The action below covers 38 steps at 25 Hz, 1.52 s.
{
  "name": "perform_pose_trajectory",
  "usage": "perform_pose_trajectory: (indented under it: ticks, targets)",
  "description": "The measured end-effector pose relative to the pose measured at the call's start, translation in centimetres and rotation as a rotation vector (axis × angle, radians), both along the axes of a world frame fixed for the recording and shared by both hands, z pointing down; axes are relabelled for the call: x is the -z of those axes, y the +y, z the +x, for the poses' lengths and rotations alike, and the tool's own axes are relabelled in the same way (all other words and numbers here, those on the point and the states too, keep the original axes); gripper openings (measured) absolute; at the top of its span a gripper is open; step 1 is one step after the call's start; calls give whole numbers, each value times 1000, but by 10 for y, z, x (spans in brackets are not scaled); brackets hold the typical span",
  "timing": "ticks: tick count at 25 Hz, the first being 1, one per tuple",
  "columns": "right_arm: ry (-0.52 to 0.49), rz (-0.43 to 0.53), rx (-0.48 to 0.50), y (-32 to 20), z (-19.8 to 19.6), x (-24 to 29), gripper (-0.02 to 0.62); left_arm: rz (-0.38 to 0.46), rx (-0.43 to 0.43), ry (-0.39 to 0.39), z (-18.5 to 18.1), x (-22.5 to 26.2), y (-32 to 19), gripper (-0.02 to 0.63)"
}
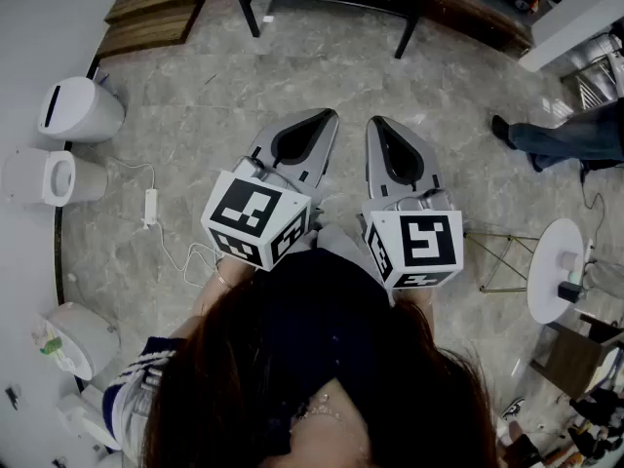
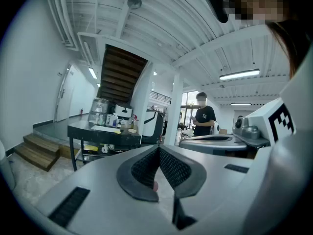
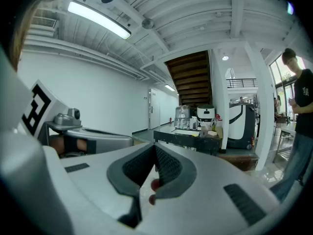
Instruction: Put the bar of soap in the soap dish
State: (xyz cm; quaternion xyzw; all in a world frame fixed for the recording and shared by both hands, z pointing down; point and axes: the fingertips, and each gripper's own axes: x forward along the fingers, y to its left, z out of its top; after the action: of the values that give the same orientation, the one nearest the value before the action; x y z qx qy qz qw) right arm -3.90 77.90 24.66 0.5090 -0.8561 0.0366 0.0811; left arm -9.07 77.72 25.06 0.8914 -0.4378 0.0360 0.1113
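Note:
I hold both grippers side by side in front of me, nearly level, above a marble floor. The left gripper [image 1: 329,116] has its jaws together with nothing between them, as the left gripper view shows at the left gripper's tip [image 2: 158,149]. The right gripper [image 1: 375,123] is likewise shut and empty, seen again as the right gripper's tip [image 3: 155,146]. Ahead stands a black table [image 2: 105,134] [image 3: 191,136] crowded with jars, appliances and small items. I cannot make out a bar of soap or a soap dish among them.
Wooden steps [image 1: 146,13] rise at the far left beside the table legs [image 1: 250,4]. White bins [image 1: 80,111] line the left wall, and a power cord [image 1: 151,209] lies on the floor. A person [image 2: 203,119] stands at the right, near a small round white table [image 1: 554,271].

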Motion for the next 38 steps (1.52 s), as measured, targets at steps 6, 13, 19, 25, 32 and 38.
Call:
perform_pose_trajectory:
  ticks: [6, 13, 19, 25, 32, 38]
  targets:
    - [-5, 4, -7, 4, 7, 2, 2, -1, -14, -3, 9, 1, 5, 2]
    - [-33, 14, -14, 6, 22, 3, 2, -8, -17, -9, 22, -1, 6, 2]
    - [-16, 19, -6, -1, 37, -1, 3, -15, 7, -11, 33, -5, -2, 2]
    - [-17, 14, 25, -15, 51, -6, 2, -11, 36, -15, 49, -5, -14, 2]
    - [-24, 7, 53, -35, 58, -8, 3, -30, 62, -26, 56, -10, -29, 2]
    - [-25, -3, 57, -51, 56, -14, 2, -35, 65, -34, 54, -14, -44, 2]
